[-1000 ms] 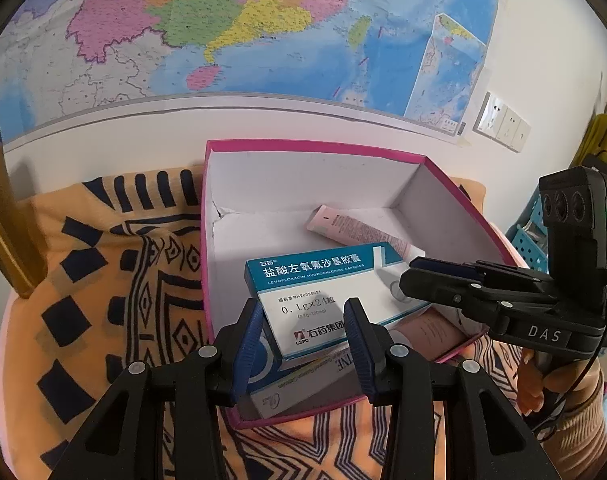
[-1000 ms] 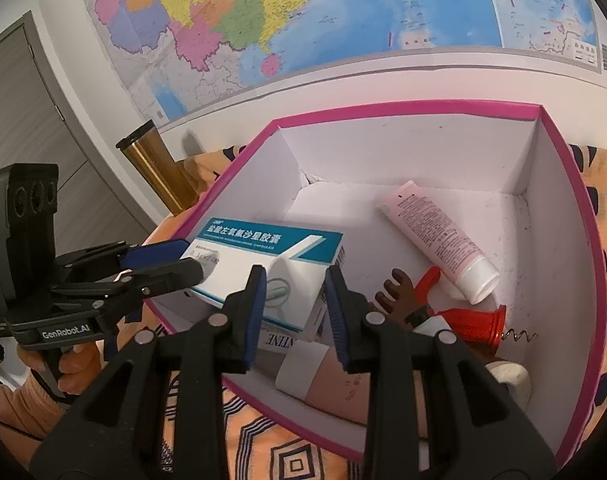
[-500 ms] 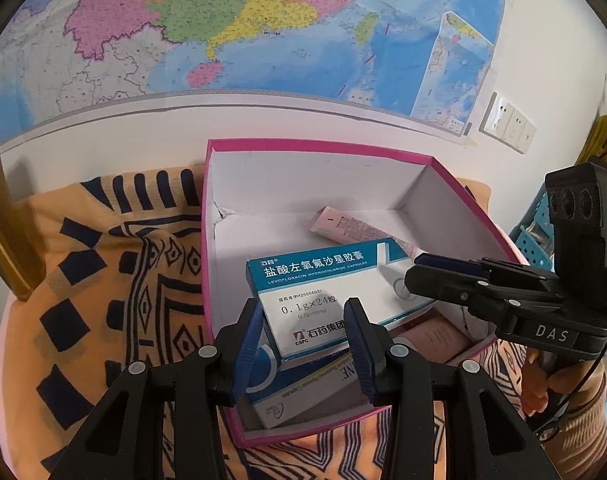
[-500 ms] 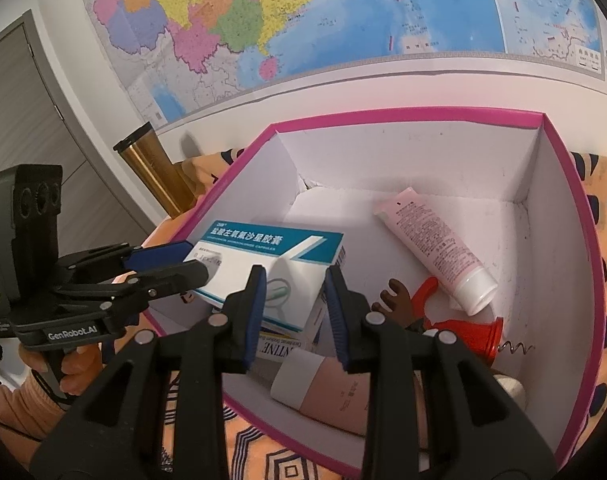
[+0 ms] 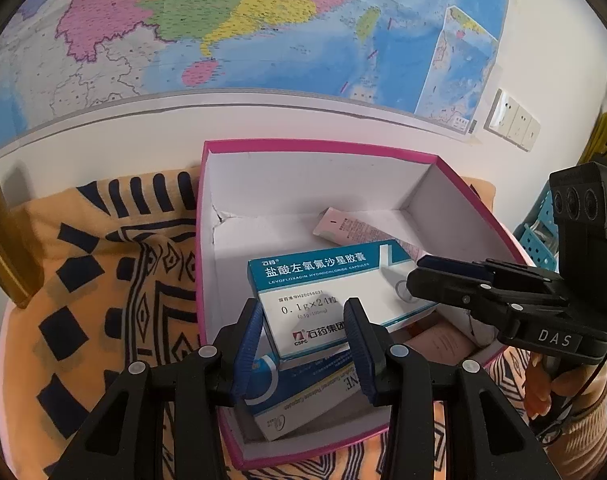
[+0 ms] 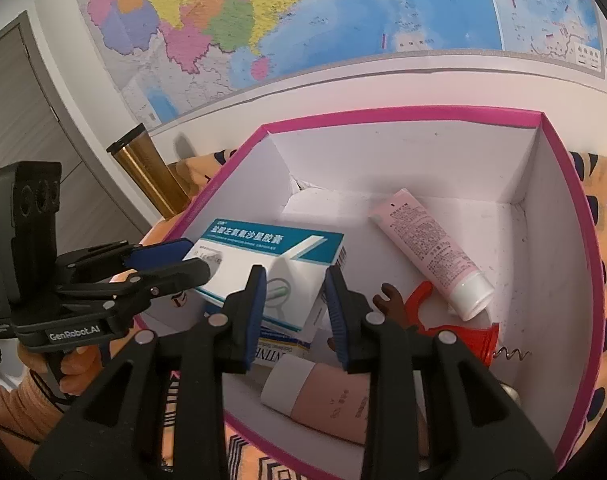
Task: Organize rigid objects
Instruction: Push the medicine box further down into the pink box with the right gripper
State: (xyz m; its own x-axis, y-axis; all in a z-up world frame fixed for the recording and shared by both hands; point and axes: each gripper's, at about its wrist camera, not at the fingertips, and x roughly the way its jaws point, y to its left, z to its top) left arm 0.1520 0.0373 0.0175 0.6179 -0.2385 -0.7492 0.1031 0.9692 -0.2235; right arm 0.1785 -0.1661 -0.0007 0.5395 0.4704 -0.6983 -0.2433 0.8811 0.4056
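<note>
1. Fingers of the left gripper (image 5: pixel 303 346) are gripping the near end of the teal medicine carton (image 5: pixel 327 296).
2. Fingers of the right gripper (image 6: pixel 295 304) are clamping the same carton's other end.
3. Both grippers are holding the carton low inside the pink box (image 5: pixel 319 146), above another carton (image 5: pixel 303 396).
4. Next move likely calls for lowering it flat, then parting both pairs of fingers.

A pink-rimmed white cardboard box (image 6: pixel 559 240) sat open on the patterned cloth. Inside, a teal-and-white medicine carton (image 5: pixel 327 292) lay flat on top of a second, blue-and-white carton (image 5: pixel 303 396). A pink tube with a white cap (image 6: pixel 431 252) lay slanted on the floor, a red corkscrew (image 6: pixel 463 328) beside its cap, and a beige tube (image 6: pixel 323 396) lay nearest.
</note>
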